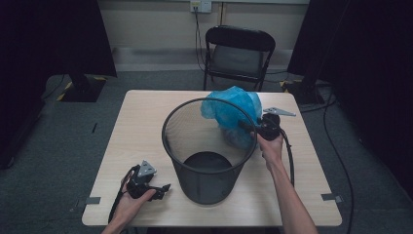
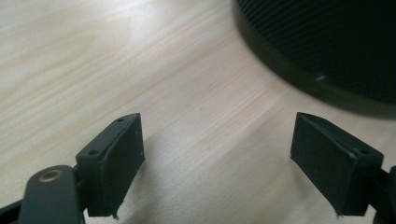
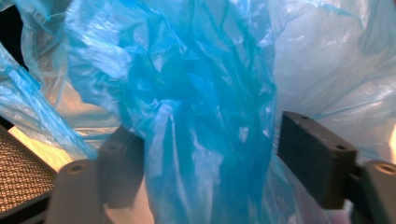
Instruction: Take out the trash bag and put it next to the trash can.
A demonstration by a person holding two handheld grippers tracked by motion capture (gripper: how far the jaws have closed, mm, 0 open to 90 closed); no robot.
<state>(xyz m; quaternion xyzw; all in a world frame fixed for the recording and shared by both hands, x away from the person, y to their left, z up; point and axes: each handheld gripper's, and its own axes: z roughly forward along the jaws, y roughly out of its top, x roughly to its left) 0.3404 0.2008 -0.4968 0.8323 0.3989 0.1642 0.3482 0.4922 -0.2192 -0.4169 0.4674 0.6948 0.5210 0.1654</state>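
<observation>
While crumpled, bag (image 3: pixel 205 70) between right tongs (image 3: pixel 205 135)

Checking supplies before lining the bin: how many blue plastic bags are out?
1: a blue bag at the bin's far right rim, between the right gripper's jaws. Others may be hidden behind it.

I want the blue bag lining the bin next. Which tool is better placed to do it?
The right tool: its jaws already straddle the blue bag at the mesh bin's far rim. The left tool sits open on the table beside the bin's base, holding nothing.
</observation>
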